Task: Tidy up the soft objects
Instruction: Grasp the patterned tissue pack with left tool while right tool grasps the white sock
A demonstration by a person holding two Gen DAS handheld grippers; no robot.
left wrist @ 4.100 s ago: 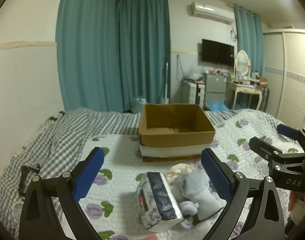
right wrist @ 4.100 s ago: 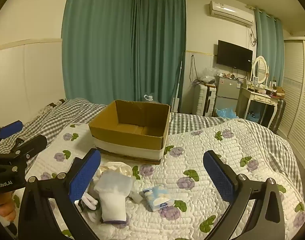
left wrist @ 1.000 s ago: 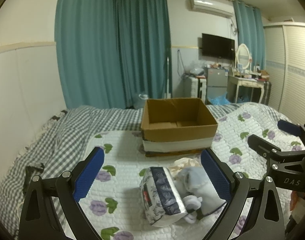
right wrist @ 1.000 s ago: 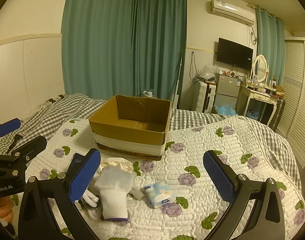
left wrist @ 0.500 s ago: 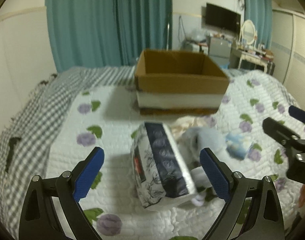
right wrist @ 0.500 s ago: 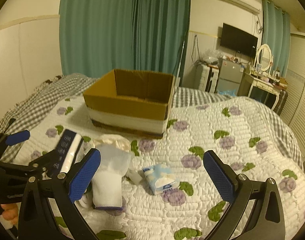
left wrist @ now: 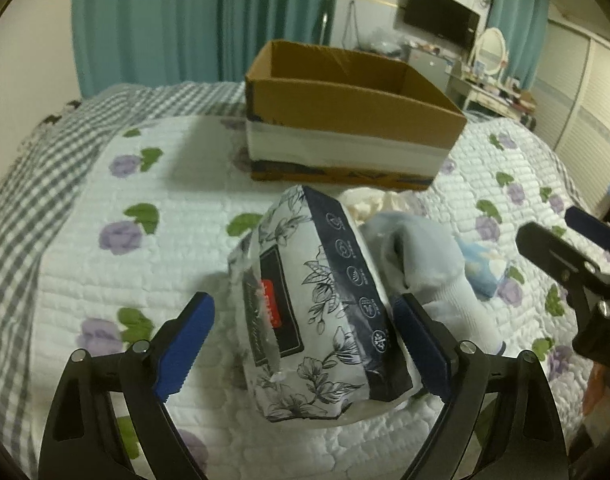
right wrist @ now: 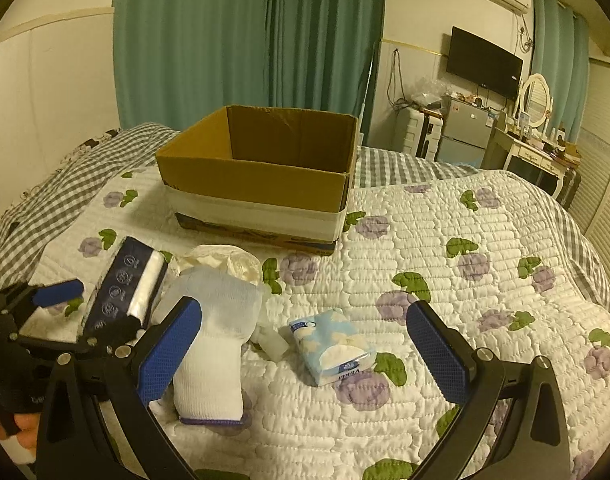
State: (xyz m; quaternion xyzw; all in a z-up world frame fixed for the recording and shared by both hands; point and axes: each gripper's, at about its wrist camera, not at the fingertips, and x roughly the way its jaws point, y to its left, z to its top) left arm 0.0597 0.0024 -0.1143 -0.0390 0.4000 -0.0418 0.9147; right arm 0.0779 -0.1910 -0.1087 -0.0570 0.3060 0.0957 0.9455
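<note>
Beside the brown, white-banded cardboard box [right wrist: 261, 184]: a white tissue pack [left wrist: 317, 304] with navy floral print, a white, perhaps pale-blue sock [right wrist: 213, 344], and a light-blue packet [right wrist: 333, 346], all on the white quilt [right wrist: 465, 300] with purple flowers.

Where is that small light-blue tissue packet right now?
In the right wrist view, the light-blue tissue packet lies on the floral quilt, right of the white sock.

On the quilt: one open brown cardboard box [right wrist: 265, 168], one floral-printed navy-and-white tissue pack [left wrist: 321, 312], one small pale-blue pocket tissue packet [right wrist: 331, 346]. One white knitted sock [right wrist: 213, 344] and one cream crumpled cloth [right wrist: 225, 258] (partly hidden, could be more).
</note>
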